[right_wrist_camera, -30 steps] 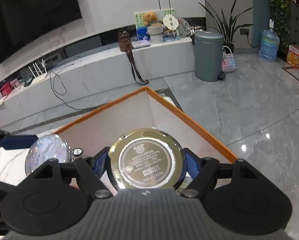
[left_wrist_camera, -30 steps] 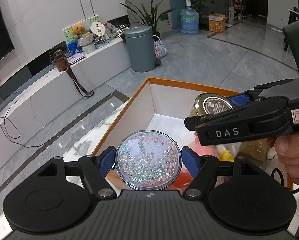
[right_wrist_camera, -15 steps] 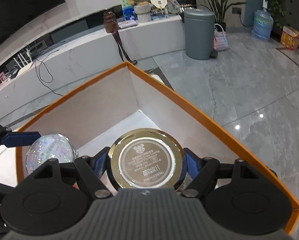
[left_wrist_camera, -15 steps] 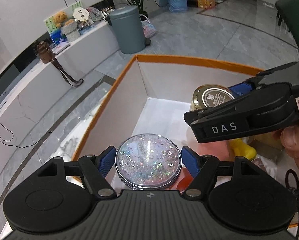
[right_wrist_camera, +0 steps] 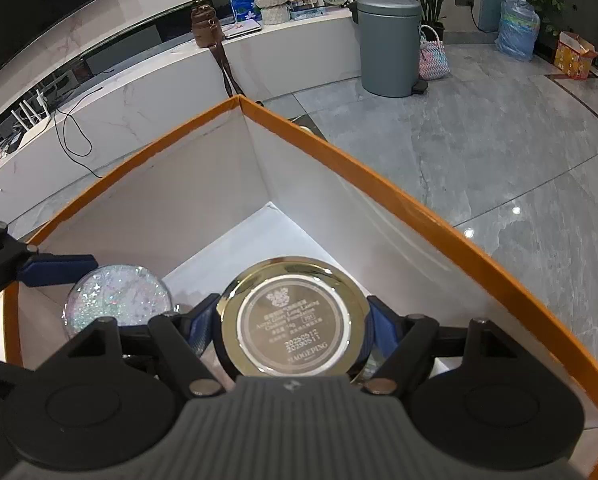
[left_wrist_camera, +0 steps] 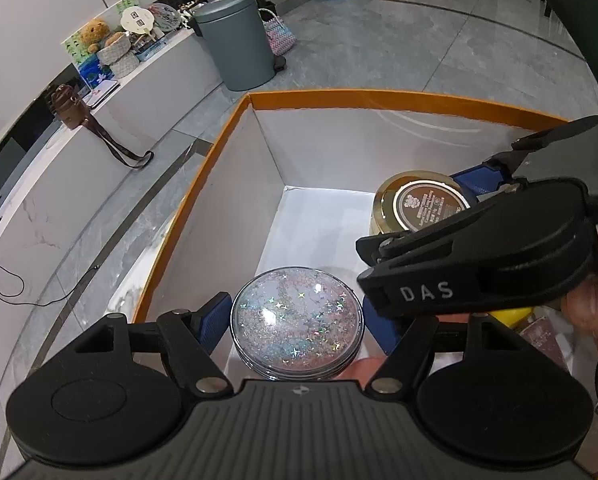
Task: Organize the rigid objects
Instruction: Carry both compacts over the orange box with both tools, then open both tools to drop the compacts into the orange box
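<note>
You are gripping the glitter disc point(left_wrist_camera: 297, 317) in the left tongs point(left_wrist_camera: 299, 322) and the gold tin point(right_wrist_camera: 295, 319) in the right tongs point(right_wrist_camera: 293, 326), both over the box point(right_wrist_camera: 379, 172). Be lowering each flat toward the bare floor at 12 o'clock, keeping them apart.

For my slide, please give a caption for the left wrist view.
Left gripper holds a glitter disc above the orange-rimmed box.

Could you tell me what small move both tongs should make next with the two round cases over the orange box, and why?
Probably lower both a little further, then release. The left tongs grip the round glitter-filled clear case and the right tongs grip the round gold-rimmed compact, both inside the orange-rimmed white box but seemingly above its bare white floor, so dropping now risks a knock.
</note>
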Demonstrator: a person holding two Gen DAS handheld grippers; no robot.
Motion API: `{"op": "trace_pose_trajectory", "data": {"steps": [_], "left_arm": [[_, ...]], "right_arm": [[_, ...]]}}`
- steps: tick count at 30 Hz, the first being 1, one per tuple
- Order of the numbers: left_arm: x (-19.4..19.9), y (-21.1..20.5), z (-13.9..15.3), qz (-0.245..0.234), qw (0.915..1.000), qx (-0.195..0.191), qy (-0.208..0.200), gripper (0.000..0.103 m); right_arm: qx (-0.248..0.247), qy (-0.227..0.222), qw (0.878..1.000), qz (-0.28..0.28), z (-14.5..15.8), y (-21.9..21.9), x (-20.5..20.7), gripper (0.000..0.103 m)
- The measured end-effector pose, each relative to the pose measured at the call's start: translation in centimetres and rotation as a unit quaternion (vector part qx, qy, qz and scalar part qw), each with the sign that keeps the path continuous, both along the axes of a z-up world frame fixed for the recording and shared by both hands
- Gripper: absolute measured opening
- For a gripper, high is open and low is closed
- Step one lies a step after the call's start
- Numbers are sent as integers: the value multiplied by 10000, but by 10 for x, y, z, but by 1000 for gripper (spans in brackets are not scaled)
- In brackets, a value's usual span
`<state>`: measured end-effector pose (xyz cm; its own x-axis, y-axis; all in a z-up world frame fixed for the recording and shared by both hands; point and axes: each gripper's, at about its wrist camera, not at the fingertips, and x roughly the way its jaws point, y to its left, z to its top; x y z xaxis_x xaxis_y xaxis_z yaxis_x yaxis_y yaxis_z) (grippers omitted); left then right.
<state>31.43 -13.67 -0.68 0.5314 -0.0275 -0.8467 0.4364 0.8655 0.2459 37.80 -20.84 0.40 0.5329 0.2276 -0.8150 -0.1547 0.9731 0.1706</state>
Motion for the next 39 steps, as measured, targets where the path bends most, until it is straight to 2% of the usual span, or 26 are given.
{"op": "trace_pose_trajectory", "data": {"steps": [9,21,28,39], "left_arm": [[9,-2,-12,44,9997,106,222,83],[9,-1,-13,94,9994,217,265,88],[7,0,-3,110,9996,248,45,89],[1,-1,15,138,9997,162,-157,89]], "right_arm": [[-33,-53,10000,-26,-7,5,0,75],[140,-147,9997,-162,-6,5,2,77],[439,-509,9973,-292,10,-3,1,79],[384,-550,9974,-253,18,-5,-2,79]]}}
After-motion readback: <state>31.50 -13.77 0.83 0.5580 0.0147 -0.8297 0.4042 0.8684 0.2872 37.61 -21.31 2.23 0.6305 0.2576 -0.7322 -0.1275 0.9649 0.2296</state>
